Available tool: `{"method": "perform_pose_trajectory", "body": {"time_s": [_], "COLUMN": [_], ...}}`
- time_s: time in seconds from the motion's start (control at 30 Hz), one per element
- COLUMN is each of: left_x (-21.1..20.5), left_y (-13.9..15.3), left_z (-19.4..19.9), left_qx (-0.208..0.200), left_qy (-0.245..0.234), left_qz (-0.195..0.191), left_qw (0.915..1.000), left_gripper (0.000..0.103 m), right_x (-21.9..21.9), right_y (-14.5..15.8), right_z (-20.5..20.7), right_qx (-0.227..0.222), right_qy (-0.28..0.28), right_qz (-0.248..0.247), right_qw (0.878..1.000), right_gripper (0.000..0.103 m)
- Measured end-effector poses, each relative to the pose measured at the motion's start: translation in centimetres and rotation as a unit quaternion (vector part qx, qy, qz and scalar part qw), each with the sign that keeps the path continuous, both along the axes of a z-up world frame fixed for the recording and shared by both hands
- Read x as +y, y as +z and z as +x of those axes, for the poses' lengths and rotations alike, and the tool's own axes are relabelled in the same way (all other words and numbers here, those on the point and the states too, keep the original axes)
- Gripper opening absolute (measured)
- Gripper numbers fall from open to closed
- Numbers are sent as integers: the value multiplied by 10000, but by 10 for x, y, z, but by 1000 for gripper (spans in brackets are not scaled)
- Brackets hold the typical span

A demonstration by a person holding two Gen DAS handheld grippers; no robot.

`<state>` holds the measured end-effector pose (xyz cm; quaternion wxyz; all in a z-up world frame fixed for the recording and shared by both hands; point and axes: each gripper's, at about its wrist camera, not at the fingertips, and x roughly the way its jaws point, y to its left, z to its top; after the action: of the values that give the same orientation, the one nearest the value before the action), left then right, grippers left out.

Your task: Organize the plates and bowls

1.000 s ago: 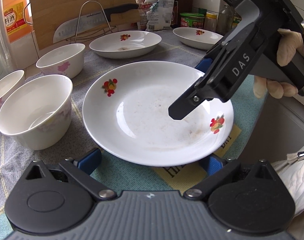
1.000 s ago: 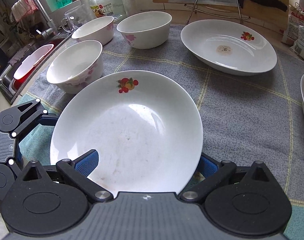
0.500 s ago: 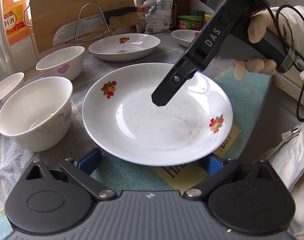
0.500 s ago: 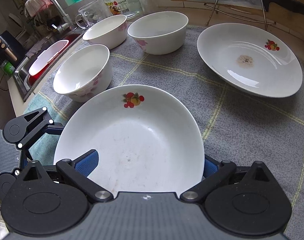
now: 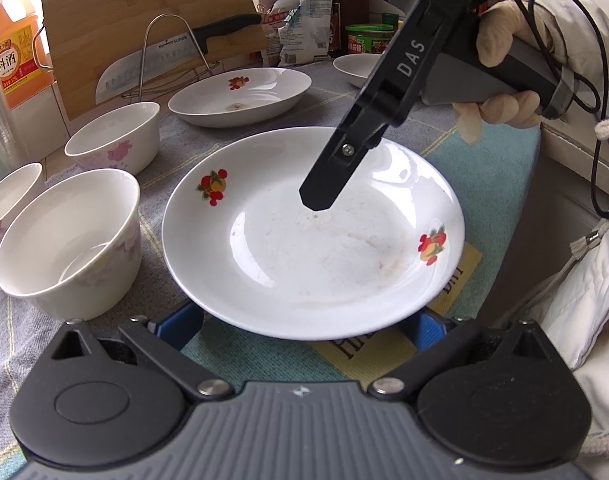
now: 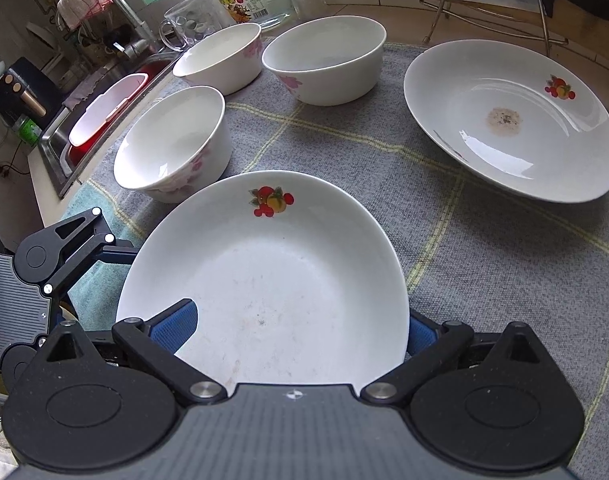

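A grey checked cloth (image 6: 484,248) covers the counter; a sink (image 6: 60,148) sits at its left edge.

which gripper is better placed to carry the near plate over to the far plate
Right, probably. The right gripper has one blue finger above and one below the near plate's rim, with open cloth ahead to the far plate. The left gripper only flanks the plate.

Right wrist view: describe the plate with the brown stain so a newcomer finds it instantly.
Start at the grey checked cloth covering the counter, then go to its far right, below the wire rack. The stained plate lies there alone, clear of the three bowls. Unlike the plate at the right claw, it has a round brown speckled spot in its middle.
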<state>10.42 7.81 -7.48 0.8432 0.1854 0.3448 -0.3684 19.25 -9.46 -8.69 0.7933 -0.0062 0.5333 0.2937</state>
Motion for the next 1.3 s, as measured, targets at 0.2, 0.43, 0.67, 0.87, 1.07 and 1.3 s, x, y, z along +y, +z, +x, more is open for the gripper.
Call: {"method": "perform_pose_trajectory", "body": {"time_s": [0.2,0.43,0.67,0.87,1.07,1.3], "left_x": [2,0,1,0,-2,-12], "left_y": [0,2,2,4,10,20], "left_z": [0,-1,-2,-2,2,9], "left_qx": [1,-98,-101,-74,-52,-107], "left_qy": [-43,-129,-131,-147,-189,-301], "left_qz": [-22,23,8,-5,-51,-49], "left_qw": [10000,9999,9999,9999,9998,9995], "left_gripper": [103,103,102,102,102,101], "right_x": [-3,-10,-9,-10,-12,-25], "right_y": [0,1,1,1,2,10], "right_z": [5,13,13,14,14,12], "right_qx": [126,309,384,458,504,486], "right_qy": [61,-37,-78,-97,-139,-247], "right_qz": [156,443,497,506,447,536], "right_qw": [9998,9985,9980,9976,9976,9971], "right_gripper": [103,103,103,103,103,103]}}
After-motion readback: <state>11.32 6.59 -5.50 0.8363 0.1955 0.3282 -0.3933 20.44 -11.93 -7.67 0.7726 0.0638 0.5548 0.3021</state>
